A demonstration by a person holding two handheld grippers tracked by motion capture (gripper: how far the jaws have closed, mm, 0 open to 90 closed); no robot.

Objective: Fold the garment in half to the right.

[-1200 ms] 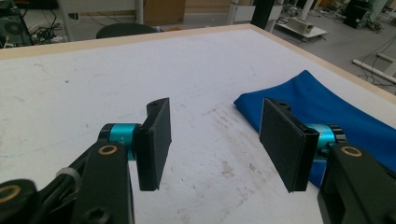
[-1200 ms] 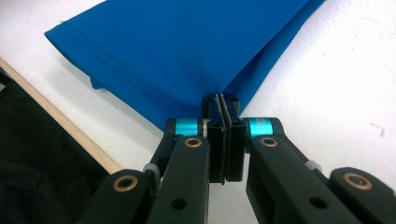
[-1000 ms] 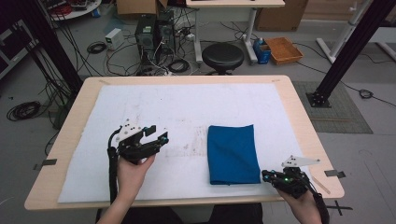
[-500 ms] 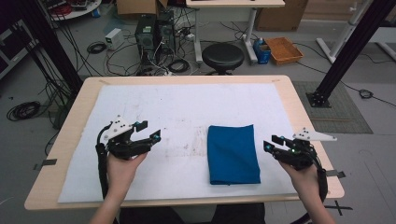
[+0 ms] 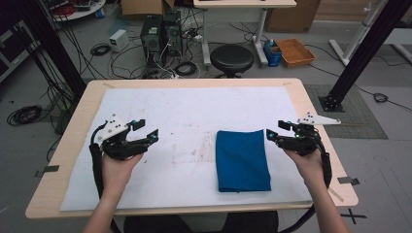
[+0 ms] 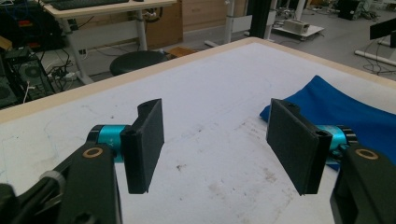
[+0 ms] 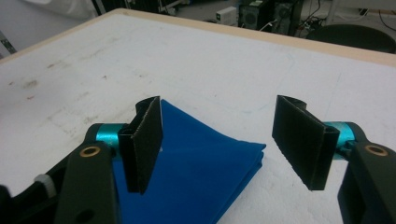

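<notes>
- Cloth [image 5: 243,160], blue and folded, lies flat on the white mat [image 5: 189,116] right of the table's [image 5: 311,102] middle
- I hold my left tongs [image 5: 145,130] well apart from it, jaws spread, gripping nothing
- I see my right tongs [image 5: 275,131] just beside its far right corner, jaws wide apart, empty

Item: blue cloth [image 5: 243,160] | state: folded into a neat rectangle, layered edges at one corner, probably several plies | pose: flat | location: right of centre on my white mat [image 5: 194,116], long side running toward me
</notes>
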